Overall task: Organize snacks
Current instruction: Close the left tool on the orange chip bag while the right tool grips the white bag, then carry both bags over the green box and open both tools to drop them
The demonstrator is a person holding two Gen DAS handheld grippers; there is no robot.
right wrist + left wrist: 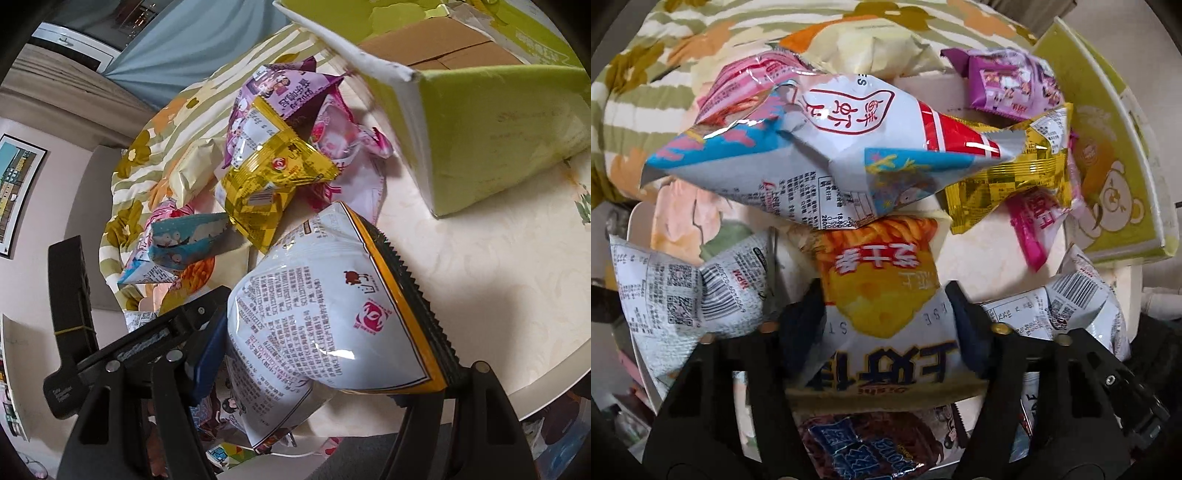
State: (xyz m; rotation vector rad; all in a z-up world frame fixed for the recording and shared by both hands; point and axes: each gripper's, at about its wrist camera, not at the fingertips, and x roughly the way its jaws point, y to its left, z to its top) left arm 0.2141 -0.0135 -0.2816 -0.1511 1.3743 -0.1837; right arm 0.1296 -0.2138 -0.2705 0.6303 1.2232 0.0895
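My left gripper [886, 306] is shut on a yellow and white cheese snack bag [882, 295] amid the pile on the table. A white, red and blue shrimp chip bag [827, 147] lies just beyond it. My right gripper [325, 339] is shut on a white snack bag with an orange edge [332, 306], holding it above the table. A gold packet [273, 184], a purple packet [280, 96] and a pink packet [340, 140] lie piled beyond it. The green cardboard box [480, 122] stands open at the upper right.
The cream table [498, 277] has bare surface right of the pile, with its rounded edge at the lower right. A green and orange flowered cloth [665, 74] lies behind the snacks. White barcode packets [683, 295] sit on both sides of the left gripper.
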